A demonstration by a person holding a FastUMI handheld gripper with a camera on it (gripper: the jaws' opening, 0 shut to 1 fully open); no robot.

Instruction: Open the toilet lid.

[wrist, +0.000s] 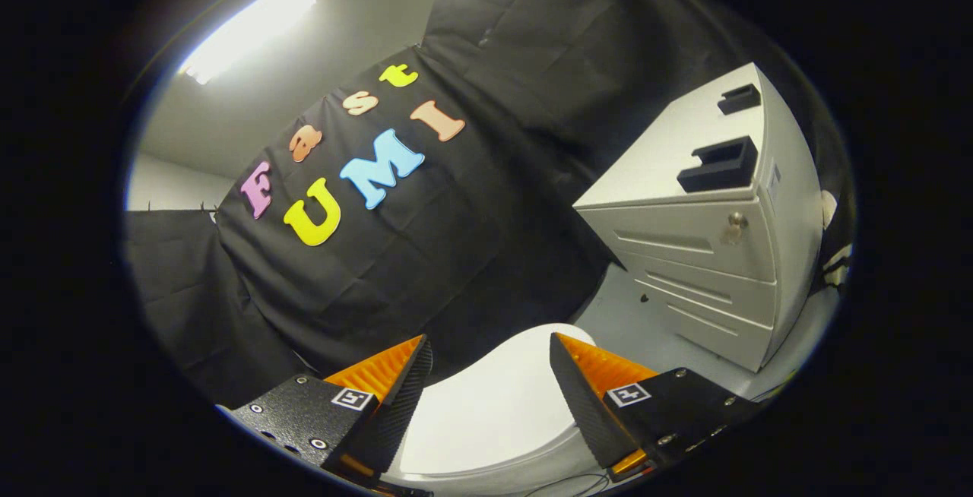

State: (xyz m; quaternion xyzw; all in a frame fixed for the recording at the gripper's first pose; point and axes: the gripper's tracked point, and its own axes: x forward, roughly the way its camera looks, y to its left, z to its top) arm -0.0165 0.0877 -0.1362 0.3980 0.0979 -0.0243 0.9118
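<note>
The white toilet lid [494,406] lies between and below my two fingers, its rounded far edge reaching just past the fingertips toward the black cloth wall. It looks flat and closed. My gripper [490,349] is open, held tilted above the lid, with a wide gap between the fingers and nothing held. I cannot tell how high the fingers hang above the lid.
A white drawer cabinet [707,254] with several drawers and a key lock stands on the pale floor [646,322] to the right of the toilet. Two black holders [718,166] sit on its top. The black cloth wall hangs close behind the toilet.
</note>
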